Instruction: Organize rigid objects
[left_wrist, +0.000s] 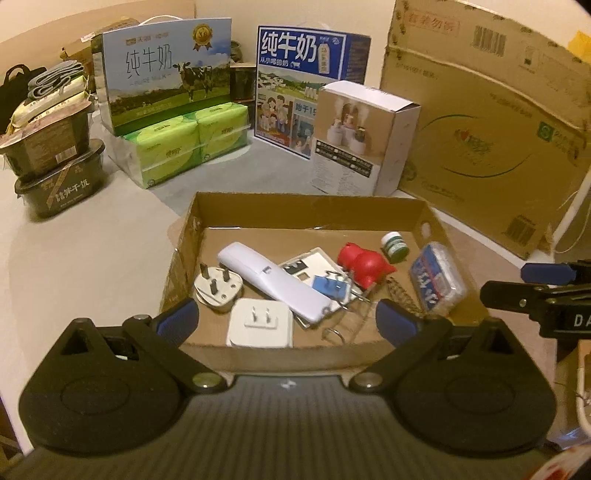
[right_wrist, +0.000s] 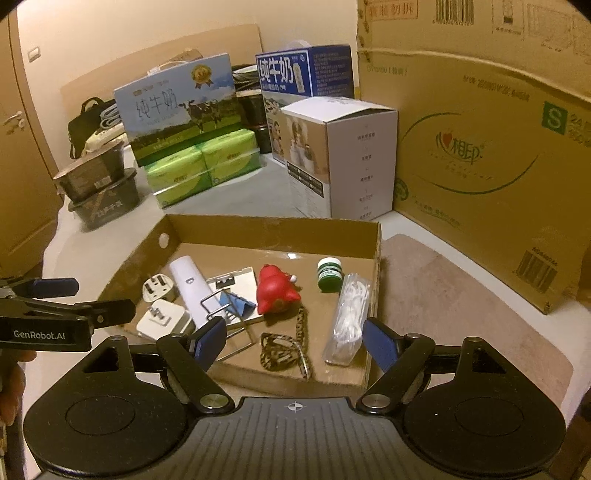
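A shallow cardboard tray (left_wrist: 306, 212) (right_wrist: 273, 227) holds several small items: a grey three-pin plug (left_wrist: 216, 286) (right_wrist: 159, 288), a white adapter (left_wrist: 258, 325) (right_wrist: 162, 319), a white remote (left_wrist: 271, 280) (right_wrist: 190, 290), a blue binder clip (left_wrist: 330, 286) (right_wrist: 236, 304), a red toy (left_wrist: 364, 264) (right_wrist: 277, 291), a green-lidded jar (left_wrist: 394, 246) (right_wrist: 330, 274), a floss pick box (left_wrist: 436, 280) (right_wrist: 349, 314) and a patterned strap (right_wrist: 284, 350). My left gripper (left_wrist: 286, 319) is open and empty at the tray's near edge. My right gripper (right_wrist: 295, 341) is open and empty over the tray's near right part.
Two milk cartons (left_wrist: 166, 74) (left_wrist: 303, 81), green tissue packs (left_wrist: 184, 144), a white appliance box (left_wrist: 364, 140) and a large cardboard box (left_wrist: 487, 140) stand behind the tray. Stacked dark food tubs (left_wrist: 55, 162) sit at the left. A brown mat (right_wrist: 461, 314) lies right of the tray.
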